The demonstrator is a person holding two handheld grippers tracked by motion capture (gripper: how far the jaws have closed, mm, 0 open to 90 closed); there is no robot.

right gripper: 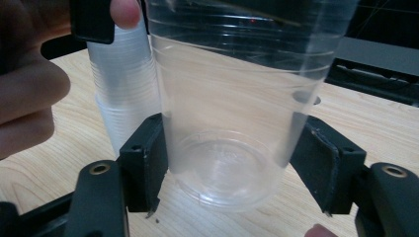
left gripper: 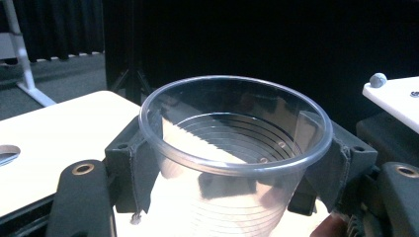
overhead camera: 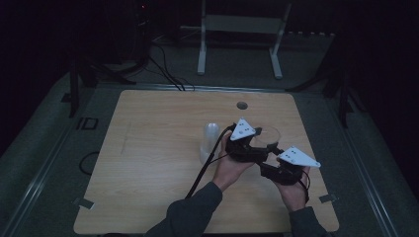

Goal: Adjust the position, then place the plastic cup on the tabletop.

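Note:
A clear plastic cup [overhead camera: 269, 134] is held upright above the wooden table [overhead camera: 158, 148], right of centre. My left gripper [overhead camera: 264, 143] is shut on it just under the rim; in the left gripper view both pads press the cup [left gripper: 232, 148] from either side of my left gripper [left gripper: 234, 168]. My right gripper [overhead camera: 271, 157] comes in from the lower right. In the right gripper view its jaws stand on either side of the cup's [right gripper: 232, 98] lower part, my right gripper [right gripper: 237, 165] open around the base. A stack of clear cups [overhead camera: 209, 140] stands on the table to the left.
The stack of cups [right gripper: 123, 89] rises just behind the held cup, close to the person's left hand [right gripper: 24, 98]. A round hole [overhead camera: 241, 105] sits near the table's far edge. A white stand [overhead camera: 237, 29] and cables lie on the floor beyond.

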